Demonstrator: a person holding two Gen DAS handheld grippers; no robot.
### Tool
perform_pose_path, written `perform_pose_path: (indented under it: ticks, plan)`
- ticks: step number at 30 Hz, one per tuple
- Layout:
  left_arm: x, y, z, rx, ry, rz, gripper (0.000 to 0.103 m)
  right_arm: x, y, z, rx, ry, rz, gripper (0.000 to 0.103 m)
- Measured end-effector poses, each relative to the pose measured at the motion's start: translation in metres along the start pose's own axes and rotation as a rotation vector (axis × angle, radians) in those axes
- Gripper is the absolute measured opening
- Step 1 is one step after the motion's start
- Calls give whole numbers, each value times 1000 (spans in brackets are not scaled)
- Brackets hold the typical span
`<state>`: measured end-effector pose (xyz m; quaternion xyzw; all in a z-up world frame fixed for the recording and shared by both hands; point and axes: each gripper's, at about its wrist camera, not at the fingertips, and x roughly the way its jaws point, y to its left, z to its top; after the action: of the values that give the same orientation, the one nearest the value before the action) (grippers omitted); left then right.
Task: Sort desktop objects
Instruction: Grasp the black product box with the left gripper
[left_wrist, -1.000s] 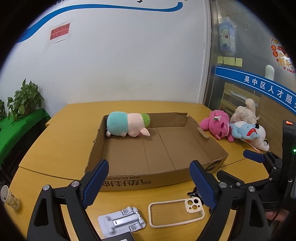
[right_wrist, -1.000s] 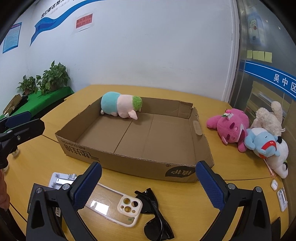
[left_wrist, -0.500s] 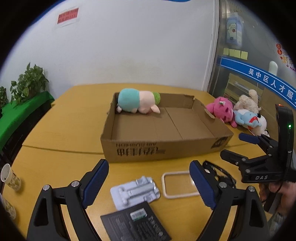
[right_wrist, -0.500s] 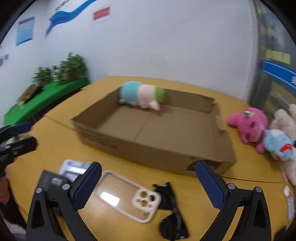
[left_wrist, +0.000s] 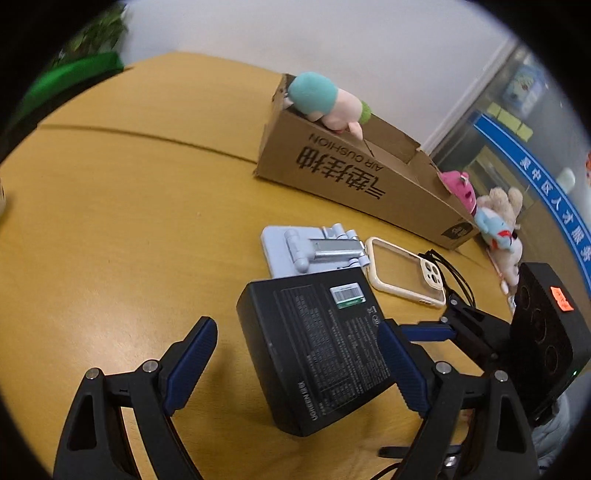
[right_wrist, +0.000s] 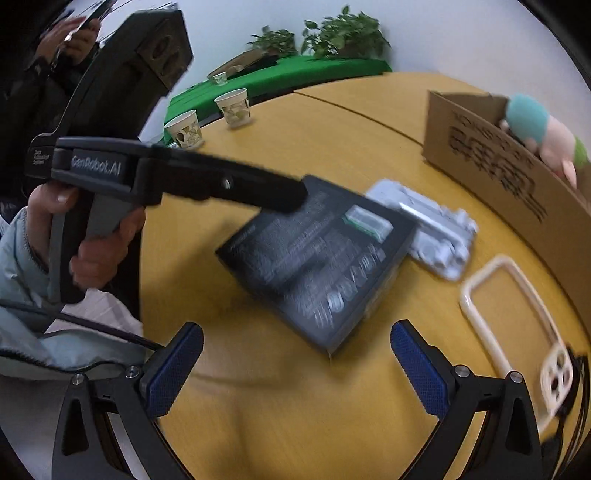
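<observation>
The cardboard box serves as the sorting bin and as the reference point for all positions below. One item is already sorted: the teal and pink plush toy lies inside the cardboard box against its far wall. All other items remain outside on the wooden table. The black retail box lies flat on the table in front of the cardboard box, nearest to both tools. The grey folding phone stand lies between the black retail box and the cardboard box, with one edge under or touching the black retail box. The cream phone case lies just beside the stand, in front of the cardboard box's near wall, and the black sunglasses lie partly under the case's camera end. A group of plush toys lies past the right end of the cardboard box; the right wrist view is motion-blurred, so finer contact details are uncertain. The left gripper has its jaws wide apart, straddling the near corner of the black retail box without visible pad contact. The right gripper also stands apart and empty, just short of the same box. Judgement: the task is at an early stage, and the black retail box is the probable next pick.
</observation>
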<state>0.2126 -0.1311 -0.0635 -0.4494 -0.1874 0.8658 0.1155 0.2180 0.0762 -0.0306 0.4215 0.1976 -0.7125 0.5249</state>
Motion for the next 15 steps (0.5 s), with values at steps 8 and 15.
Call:
perform_pose_path:
  ticks: [8,15]
  plan:
    - [27,-20,-11,112,87,-72,75,-2,-6,-4,68,-27,62,103]
    - [40,-24,-8,81,120,-117,74,-17,-21,-24,59,-3,-98,101]
